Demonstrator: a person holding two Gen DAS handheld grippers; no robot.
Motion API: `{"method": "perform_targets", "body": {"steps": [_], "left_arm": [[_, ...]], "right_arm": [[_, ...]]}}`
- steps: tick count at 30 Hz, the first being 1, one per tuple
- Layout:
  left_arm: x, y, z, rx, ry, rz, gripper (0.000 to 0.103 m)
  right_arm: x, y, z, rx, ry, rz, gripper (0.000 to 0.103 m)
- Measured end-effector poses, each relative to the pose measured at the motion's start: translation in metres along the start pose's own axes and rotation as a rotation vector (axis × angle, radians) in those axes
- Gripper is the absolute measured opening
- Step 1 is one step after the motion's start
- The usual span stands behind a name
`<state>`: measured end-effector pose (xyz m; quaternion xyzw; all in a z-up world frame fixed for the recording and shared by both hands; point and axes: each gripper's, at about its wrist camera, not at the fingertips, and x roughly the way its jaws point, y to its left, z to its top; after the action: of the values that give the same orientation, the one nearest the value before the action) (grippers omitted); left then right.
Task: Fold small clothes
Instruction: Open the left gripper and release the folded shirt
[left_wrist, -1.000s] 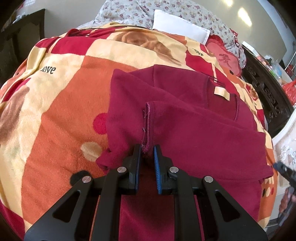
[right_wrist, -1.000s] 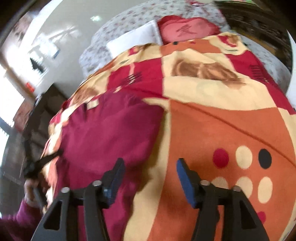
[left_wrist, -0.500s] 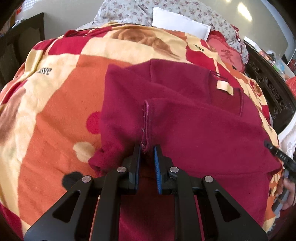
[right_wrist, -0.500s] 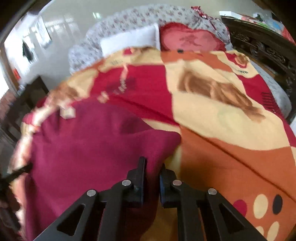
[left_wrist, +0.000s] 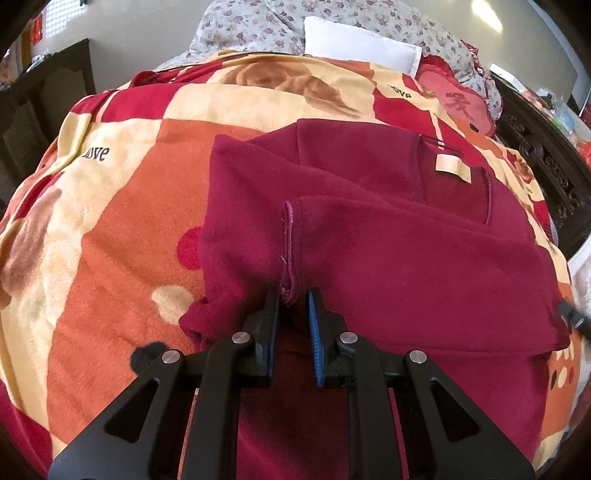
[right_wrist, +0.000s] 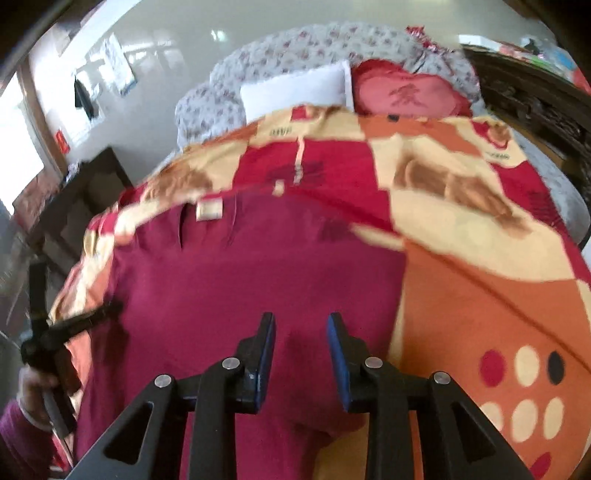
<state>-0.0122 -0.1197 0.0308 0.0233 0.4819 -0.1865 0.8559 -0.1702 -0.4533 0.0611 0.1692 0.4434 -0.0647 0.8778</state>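
A dark red fleece top (left_wrist: 388, 240) lies on the patterned blanket (left_wrist: 122, 229), one side folded over its middle, a cream label (left_wrist: 452, 168) at the neck. My left gripper (left_wrist: 293, 295) is shut on the folded sleeve's hem edge. In the right wrist view the same top (right_wrist: 240, 295) fills the centre left. My right gripper (right_wrist: 300, 319) is open and empty just above the cloth near its right edge. The left gripper also shows in the right wrist view (right_wrist: 74, 325), at the left.
A white pillow (left_wrist: 360, 46), a red heart cushion (left_wrist: 458, 103) and a floral quilt (left_wrist: 258, 26) lie at the bed's far end. Dark carved wood furniture (left_wrist: 546, 147) stands to the right, and a dark cabinet (left_wrist: 44, 103) to the left.
My right gripper was shut on the top's edge half a second ago. It has let go, opened and now hovers over the cloth. The left gripper keeps its hold.
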Motion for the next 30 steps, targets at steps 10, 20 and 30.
{"method": "perform_targets", "body": {"steps": [10,20,30], "left_arm": [[-0.019,-0.005,0.012,0.049,-0.016,0.027,0.026],[0.010,-0.003,0.036,0.002,0.009,0.041,0.047],[0.033,-0.003,0.041,-0.006,0.023,0.061,0.053]], "right_arm": [[-0.006,-0.007,-0.008,0.038,0.022,-0.023,0.034],[0.013,0.021,0.035,-0.001,-0.064,-0.023,0.044],[0.051,0.001,0.051,0.030,-0.021,-0.073,0.049]]}}
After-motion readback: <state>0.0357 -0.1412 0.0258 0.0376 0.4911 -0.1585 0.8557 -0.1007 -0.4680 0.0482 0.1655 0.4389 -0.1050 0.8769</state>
